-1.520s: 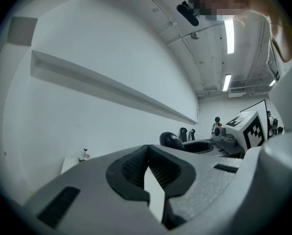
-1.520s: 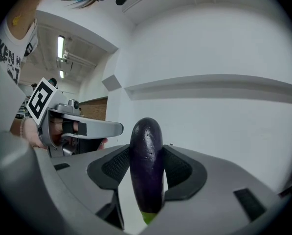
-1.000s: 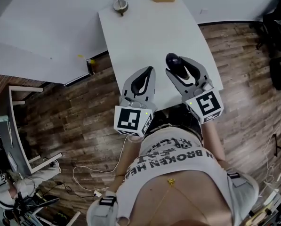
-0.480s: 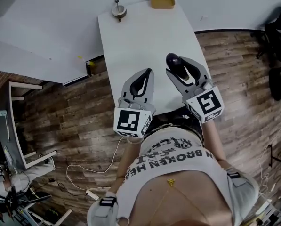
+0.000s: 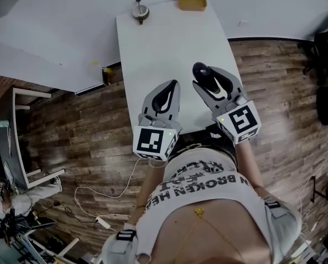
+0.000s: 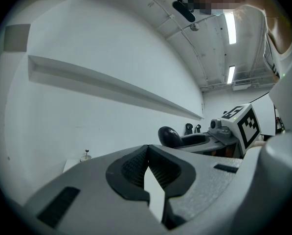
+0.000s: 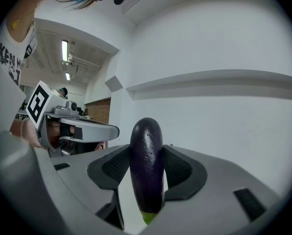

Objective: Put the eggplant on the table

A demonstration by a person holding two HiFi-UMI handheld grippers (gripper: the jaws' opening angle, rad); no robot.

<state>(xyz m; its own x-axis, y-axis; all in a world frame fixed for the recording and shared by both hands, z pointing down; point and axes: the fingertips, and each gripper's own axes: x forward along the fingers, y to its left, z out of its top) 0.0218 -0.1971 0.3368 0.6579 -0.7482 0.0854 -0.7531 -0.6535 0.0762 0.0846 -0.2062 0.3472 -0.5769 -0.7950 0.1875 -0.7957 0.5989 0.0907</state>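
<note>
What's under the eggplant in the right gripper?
The eggplant, clamped in the right gripper, hangs over the near end of the white table. The patch straight below it is covered by the gripper.

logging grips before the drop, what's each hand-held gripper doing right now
Left hand-held gripper: closed, nothing between its jaws.
Right hand-held gripper: closed on the eggplant.

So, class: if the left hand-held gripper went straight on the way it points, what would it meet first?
Nothing close: the left hand-held gripper points along bare table. Roughly in line at the far edge lies a yellow dish; held higher, it may pass over that to the wall.
</note>
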